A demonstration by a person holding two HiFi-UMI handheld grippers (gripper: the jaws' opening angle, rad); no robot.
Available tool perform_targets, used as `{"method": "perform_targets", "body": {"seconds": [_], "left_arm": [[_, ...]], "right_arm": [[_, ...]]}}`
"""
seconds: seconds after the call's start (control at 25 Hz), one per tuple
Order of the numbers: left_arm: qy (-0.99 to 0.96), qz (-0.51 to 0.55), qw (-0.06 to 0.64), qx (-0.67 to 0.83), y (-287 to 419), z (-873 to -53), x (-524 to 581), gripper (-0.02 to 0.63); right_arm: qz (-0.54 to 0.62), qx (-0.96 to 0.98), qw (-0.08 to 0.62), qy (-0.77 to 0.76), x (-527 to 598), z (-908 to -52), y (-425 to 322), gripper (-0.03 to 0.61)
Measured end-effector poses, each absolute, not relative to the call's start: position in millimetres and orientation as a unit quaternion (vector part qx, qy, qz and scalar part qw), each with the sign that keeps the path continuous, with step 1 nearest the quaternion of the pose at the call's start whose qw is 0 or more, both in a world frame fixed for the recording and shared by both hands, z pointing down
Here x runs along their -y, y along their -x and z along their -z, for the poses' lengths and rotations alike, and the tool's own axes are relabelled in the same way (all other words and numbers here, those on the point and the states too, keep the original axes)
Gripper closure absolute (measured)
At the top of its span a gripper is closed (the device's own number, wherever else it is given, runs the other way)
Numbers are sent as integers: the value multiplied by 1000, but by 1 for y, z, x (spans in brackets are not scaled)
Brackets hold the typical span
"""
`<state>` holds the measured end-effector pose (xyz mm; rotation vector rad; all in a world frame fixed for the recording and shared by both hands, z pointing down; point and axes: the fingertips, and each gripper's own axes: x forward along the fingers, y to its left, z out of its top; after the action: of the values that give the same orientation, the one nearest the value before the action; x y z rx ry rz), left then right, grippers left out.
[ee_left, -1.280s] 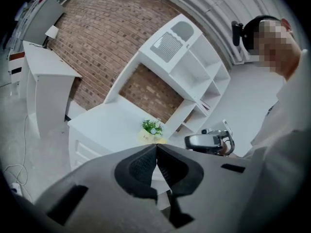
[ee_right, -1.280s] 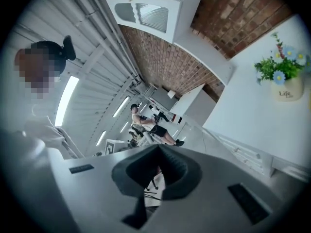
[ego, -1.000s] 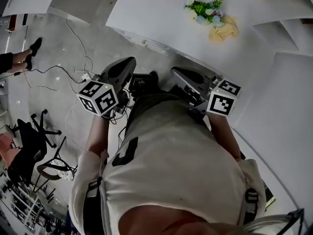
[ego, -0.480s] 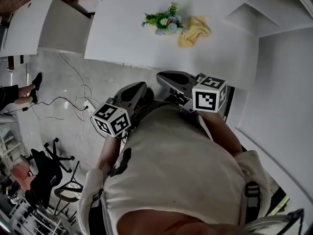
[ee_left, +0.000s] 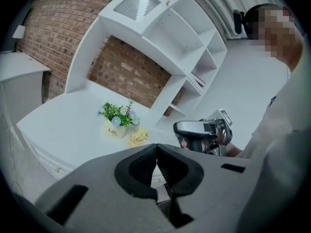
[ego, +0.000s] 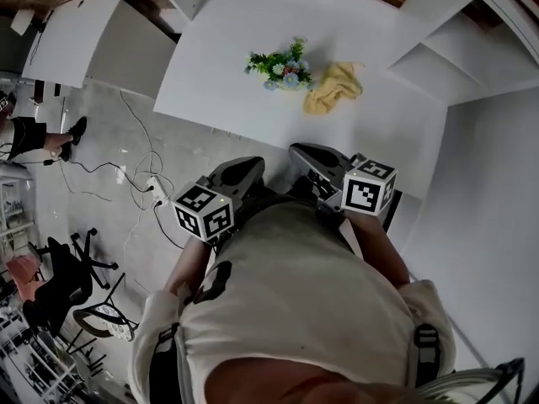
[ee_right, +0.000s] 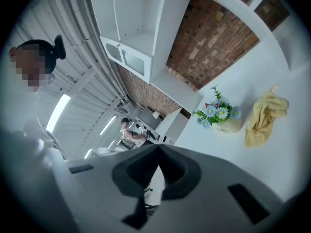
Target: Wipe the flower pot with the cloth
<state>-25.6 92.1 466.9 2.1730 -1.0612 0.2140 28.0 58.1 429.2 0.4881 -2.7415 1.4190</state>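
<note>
Underfoot, floor point(ego: 210, 146): grey concrete, running up to the near edge of the table.
Back wall point(ee_left: 53, 28): red brick, seen beside the shelving and through its open back.
Shelving point(ee_left: 165, 42): white, with open compartments; it rises behind the table and to its right.
Table point(ego: 236, 23): long white top with the pot and the cloth on it.
Person point(ego: 295, 310): pale shirt with harness straps at the shoulders. Stands short of the table with a gripper in each hand, both held close to the chest.
Office chair point(ego: 59, 268): black, on wheels, off to the left and well apart from the table.
Bystander point(ego: 42, 137): only legs and dark shoes show, at the left edge.
Left gripper point(ee_left: 156, 152): jaws pressed together with nothing between them. Its nose points toward the table, well apart from the pot, and a black-and-white marker cube sits at its rear.
Right gripper point(ee_right: 158, 152): jaws also pressed together and empty. It is level with its twin and equally far from the pot.
Cables point(ego: 139, 141): thin loops across the floor, leading to a white power strip point(ego: 156, 188).
Flower pot point(ee_left: 114, 131): small and cream, with dark lettering on its side. It holds green leaves and blue and white blossoms, and stands upright on the table.
Cloth point(ego: 333, 87): yellow and crumpled, lying on the table just right of the pot. Neither gripper touches it.
</note>
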Motion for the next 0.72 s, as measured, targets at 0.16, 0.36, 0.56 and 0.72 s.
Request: {"method": "perform_targets", "body": {"seconds": [0.16, 0.36, 0.56, 0.72], "left_arm": [[-830, -75, 345, 431, 37, -468, -82, 594], [-831, -70, 345, 430, 54, -473, -66, 594], [-841, -58, 338, 418, 96, -463, -40, 594], [-841, -49, 336, 420, 149, -452, -25, 594]], "right_arm": [[-445, 883, 34, -148, -49, -435, -19, 572], [-450, 882, 22, -140, -37, -441, -7, 572], [-423, 895, 37, -133, -20, -426, 40, 572], [-412, 898, 54, -145, -5, -419, 83, 572]]}}
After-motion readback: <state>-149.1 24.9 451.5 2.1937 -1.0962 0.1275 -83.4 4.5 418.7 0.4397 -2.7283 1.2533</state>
